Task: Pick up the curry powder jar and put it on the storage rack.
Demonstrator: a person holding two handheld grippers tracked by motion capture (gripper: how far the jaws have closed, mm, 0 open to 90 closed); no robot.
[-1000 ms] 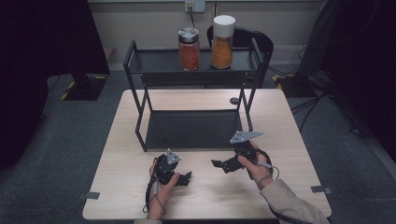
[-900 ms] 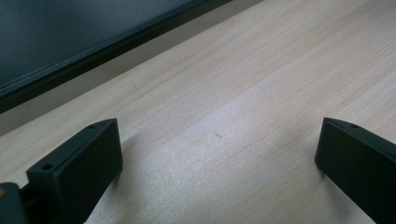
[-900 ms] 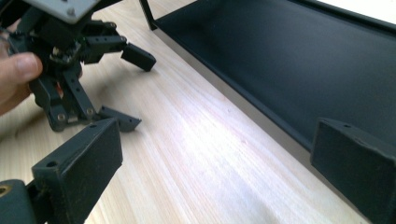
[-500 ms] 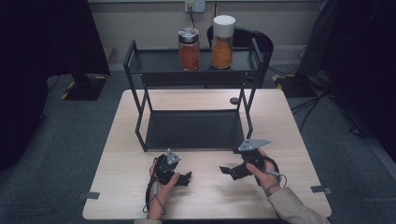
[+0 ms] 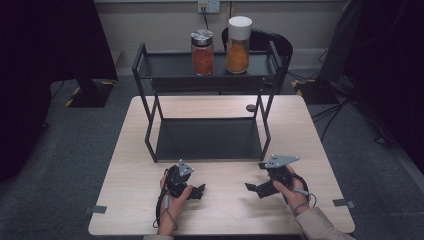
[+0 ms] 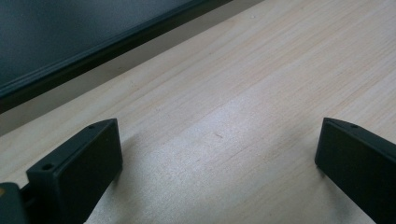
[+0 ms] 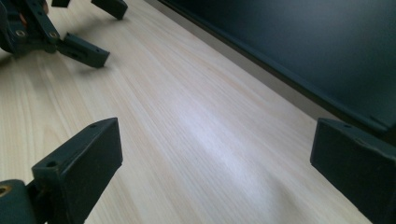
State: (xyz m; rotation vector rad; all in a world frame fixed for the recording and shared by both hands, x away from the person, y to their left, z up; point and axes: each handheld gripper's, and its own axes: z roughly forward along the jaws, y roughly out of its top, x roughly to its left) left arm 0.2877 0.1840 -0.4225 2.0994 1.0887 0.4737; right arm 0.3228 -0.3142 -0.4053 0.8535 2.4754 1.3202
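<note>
Both grippers rest low on the near part of the wooden table (image 5: 220, 107), the left gripper (image 5: 196, 191) and the right gripper (image 5: 254, 189) pointing toward each other with bare wood between them; each has its jaws spread wide and grasps nothing, as both gripper views show plainly. The nearest things to work with are two jars on the top shelf of the black metal rack (image 5: 145, 75), well apart from the hands: a jar with a metal lid (image 5: 202, 52) holding a red-orange filling, and just beside it a taller jar with a white lid (image 5: 238, 45) holding an orange filling. They look like glass, so I judge them stiff, smooth, somewhat heavy for their size and breakable if knocked off the shelf; the surest hold is probably around the body below the lid, square across the widest part, since a lid alone might turn or slip. Whether the fillings are powder or something coarser is hard to tell at this distance. The rack's lower shelf (image 5: 207, 140) is a dark, flat tray. The tabletop is pale and smooth, giving little friction. Around the table lie grey carpet, dark curtains, a wall socket and trailing cables.
</note>
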